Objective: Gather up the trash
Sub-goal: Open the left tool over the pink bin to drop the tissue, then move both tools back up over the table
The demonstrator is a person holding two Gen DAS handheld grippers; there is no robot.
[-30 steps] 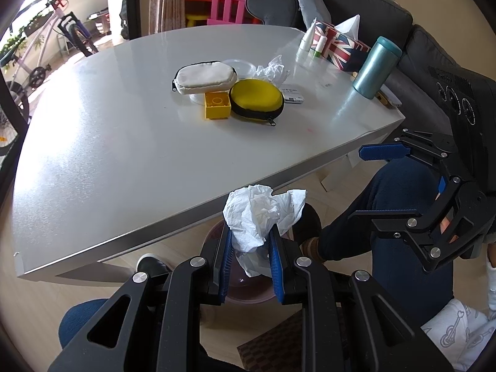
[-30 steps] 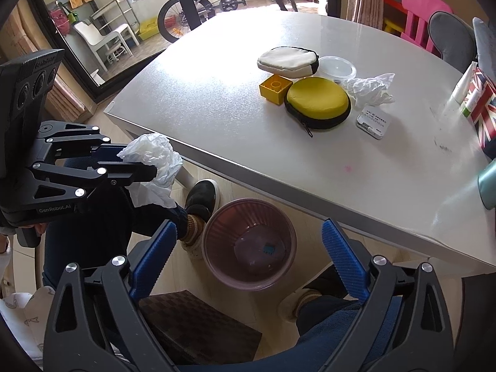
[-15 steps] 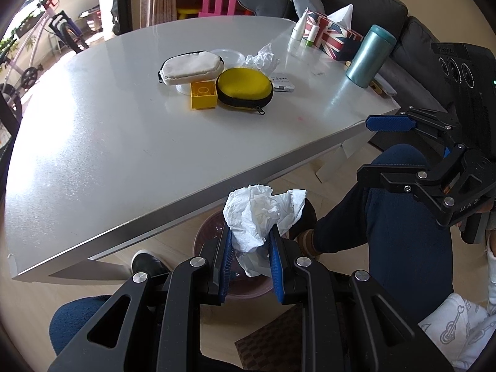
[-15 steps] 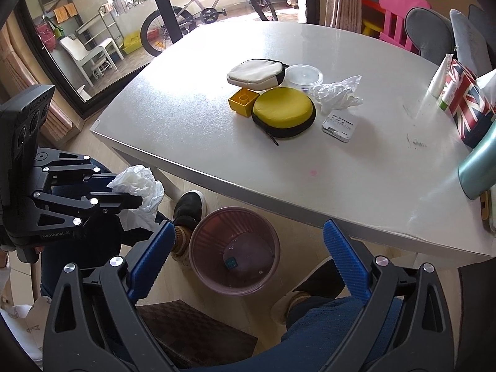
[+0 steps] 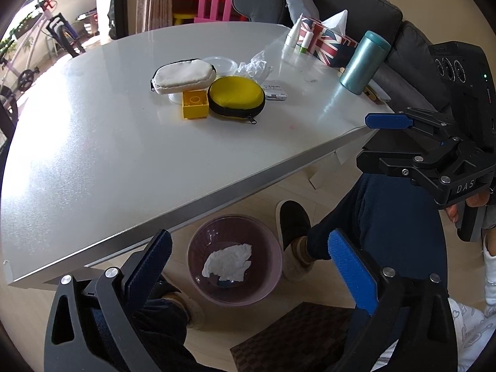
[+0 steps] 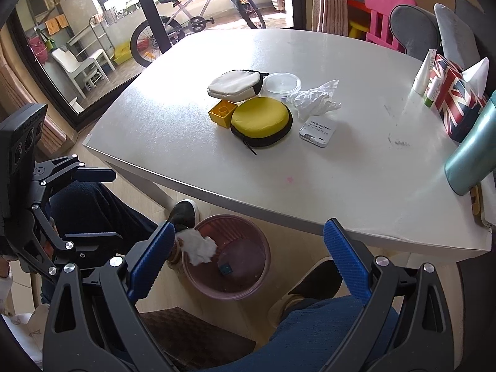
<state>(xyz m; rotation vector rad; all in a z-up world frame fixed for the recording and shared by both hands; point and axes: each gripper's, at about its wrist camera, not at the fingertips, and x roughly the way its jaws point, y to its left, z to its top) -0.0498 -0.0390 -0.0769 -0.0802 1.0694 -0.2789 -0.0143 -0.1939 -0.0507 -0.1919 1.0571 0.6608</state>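
My left gripper (image 5: 249,237) hangs over the purple bin (image 5: 241,297) on the floor under the table edge. Its jaws are opening, with nothing between them. The crumpled white tissue (image 5: 228,263) it let go lies inside the bin; in the right wrist view this tissue (image 6: 198,246) shows at the bin's (image 6: 248,285) left rim. My right gripper (image 6: 249,224) stands open and empty above the bin, to the right of the left one. A second crumpled tissue (image 6: 313,99) lies on the white table (image 6: 341,186) by the yellow case.
On the table are a yellow round case (image 5: 237,97), a yellow block (image 5: 194,104), a white pouch (image 5: 184,76), a clear lid, a small card, a teal bottle (image 5: 362,62) and a flag tissue box (image 5: 325,45). A person's legs and shoes flank the bin.
The left jaws have gone from shut on the tissue to wide open, and the tissue has dropped into the bin. The right gripper shifted slightly and stays open.
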